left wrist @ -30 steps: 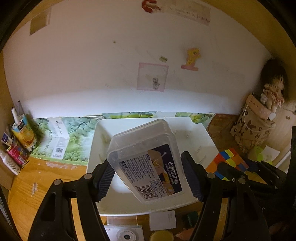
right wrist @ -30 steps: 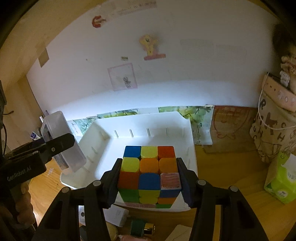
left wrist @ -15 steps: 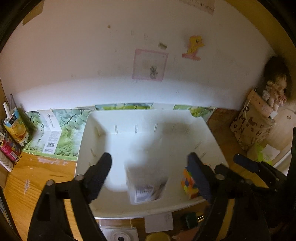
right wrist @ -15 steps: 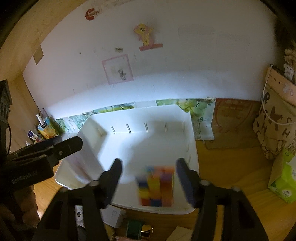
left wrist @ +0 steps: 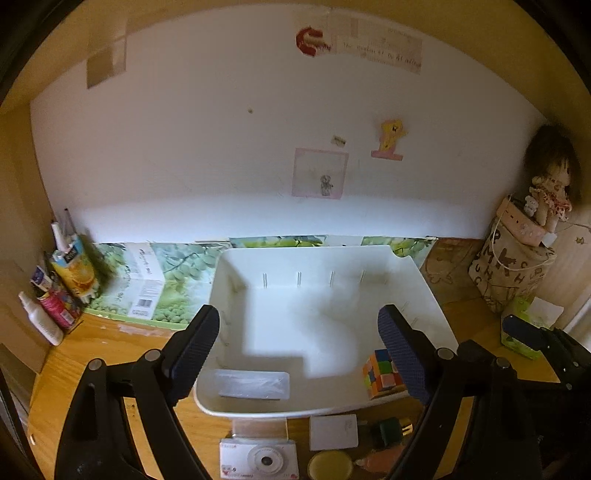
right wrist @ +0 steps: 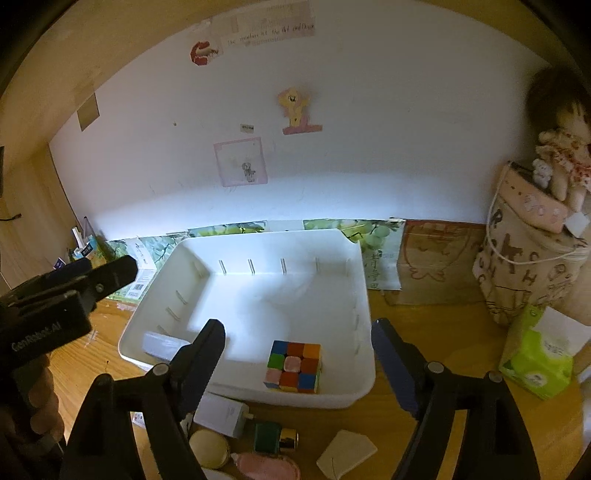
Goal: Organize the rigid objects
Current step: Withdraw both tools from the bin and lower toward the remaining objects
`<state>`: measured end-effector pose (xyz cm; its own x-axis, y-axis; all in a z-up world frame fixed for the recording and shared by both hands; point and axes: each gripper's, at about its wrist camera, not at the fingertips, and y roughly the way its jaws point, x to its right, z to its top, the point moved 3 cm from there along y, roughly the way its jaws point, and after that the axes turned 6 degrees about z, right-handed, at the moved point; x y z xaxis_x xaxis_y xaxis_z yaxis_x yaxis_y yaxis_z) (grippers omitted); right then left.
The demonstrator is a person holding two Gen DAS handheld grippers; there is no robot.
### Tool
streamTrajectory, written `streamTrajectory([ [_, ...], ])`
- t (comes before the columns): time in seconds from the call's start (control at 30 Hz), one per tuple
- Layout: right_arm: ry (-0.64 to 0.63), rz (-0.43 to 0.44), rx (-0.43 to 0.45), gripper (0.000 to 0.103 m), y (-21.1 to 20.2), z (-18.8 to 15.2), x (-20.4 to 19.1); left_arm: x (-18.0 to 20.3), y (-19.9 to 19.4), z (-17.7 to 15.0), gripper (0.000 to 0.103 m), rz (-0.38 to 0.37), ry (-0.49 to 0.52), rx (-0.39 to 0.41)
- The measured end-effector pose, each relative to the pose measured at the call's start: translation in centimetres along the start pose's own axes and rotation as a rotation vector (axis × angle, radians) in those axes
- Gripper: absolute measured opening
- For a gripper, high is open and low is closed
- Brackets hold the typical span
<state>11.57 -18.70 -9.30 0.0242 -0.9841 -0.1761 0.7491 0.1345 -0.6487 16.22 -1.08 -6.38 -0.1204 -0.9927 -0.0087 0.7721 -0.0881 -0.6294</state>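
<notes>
"GenRobot.AI" is printed in pale letters on the black body of the left gripper point(right wrist: 66, 295), seen from the right wrist; its own camera shows the left gripper point(left wrist: 299, 347) with jaws spread, just been opening, nothing between them. The right gripper point(right wrist: 297, 363) has likewise just been opening, jaws apart and empty above the near rim of the white bin point(right wrist: 258, 243). The Rubik's cube point(right wrist: 293, 366) sits inside the bin at its near right corner, top face a mix of blue, red, orange, green, pink and yellow squares. The clear plastic box point(left wrist: 254, 384) lies flat at the bin's near left corner; no label is readable on it. On the wall, a paper strip point(right wrist: 271, 27) carries handwriting, too faint to read. A white compact camera point(left wrist: 258, 459) lies on the wooden desk point(left wrist: 107, 350) before the bin; its red brand mark is illegible.
</notes>
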Motion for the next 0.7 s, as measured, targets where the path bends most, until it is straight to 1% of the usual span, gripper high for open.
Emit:
streamTrajectory([
  [0.13,-0.007,-0.022,0.018,0.082,-2.0,-0.6,-0.4,-0.4,-1.8,-0.5,0.09,-0.013,-0.014,0.004],
  [0.3,-0.038,-0.055,0.043,0.082,-4.4,-1.4,-1.0,-0.8,-3.7,-1.3,0.09,-0.044,-0.053,-0.016],
  [0.4,-0.057,-0.065,0.063,0.082,-6.0,-2.0,-1.1,-1.2,-4.8,-1.8,0.09,-0.036,-0.075,-0.014],
  [0.43,-0.067,-0.067,0.072,0.082,-6.6,-2.3,-1.2,-1.4,-5.2,-1.9,0.09,-0.044,-0.085,-0.011],
  [0.53,-0.082,-0.057,0.092,0.082,-7.8,-3.2,-1.2,-1.7,-5.9,-2.5,0.09,-0.064,-0.108,-0.015],
  [0.7,-0.065,0.004,0.105,0.082,-9.8,-5.5,-1.0,-1.6,-6.0,-4.4,0.09,-0.079,-0.112,-0.089],
])
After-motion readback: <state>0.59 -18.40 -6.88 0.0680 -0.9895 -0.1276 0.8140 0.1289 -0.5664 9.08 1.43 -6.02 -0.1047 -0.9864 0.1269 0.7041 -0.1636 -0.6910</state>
